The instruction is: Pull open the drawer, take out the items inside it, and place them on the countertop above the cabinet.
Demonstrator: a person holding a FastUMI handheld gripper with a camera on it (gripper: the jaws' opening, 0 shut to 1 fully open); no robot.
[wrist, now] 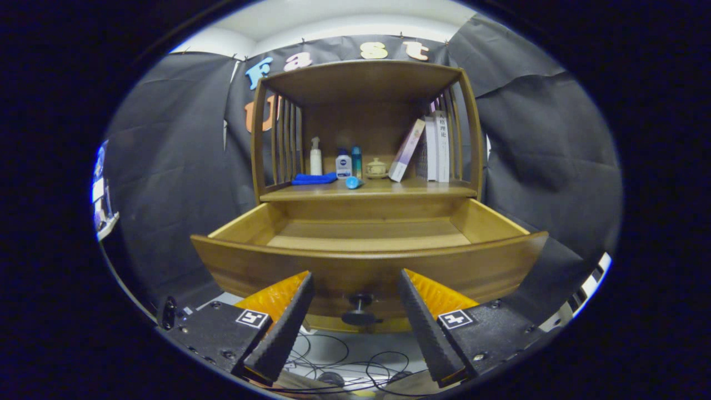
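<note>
gripper (355,286): jaws spread, holding nothing, knob (360,309) between fingers
drawer (366,244): pulled out, bare inside
countertop (389,190): blue cloth (314,179) left edge, bottles, books right

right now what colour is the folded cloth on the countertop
Blue. The folded cloth shows in the gripper view, beyond the open gripper.

- My drawer (366,261) front hides the near part of its floor.
- The books' (436,147) spine lettering is too small to read.
- My fingers (278,333), spread apart, hide the cables (344,361) below.
</note>
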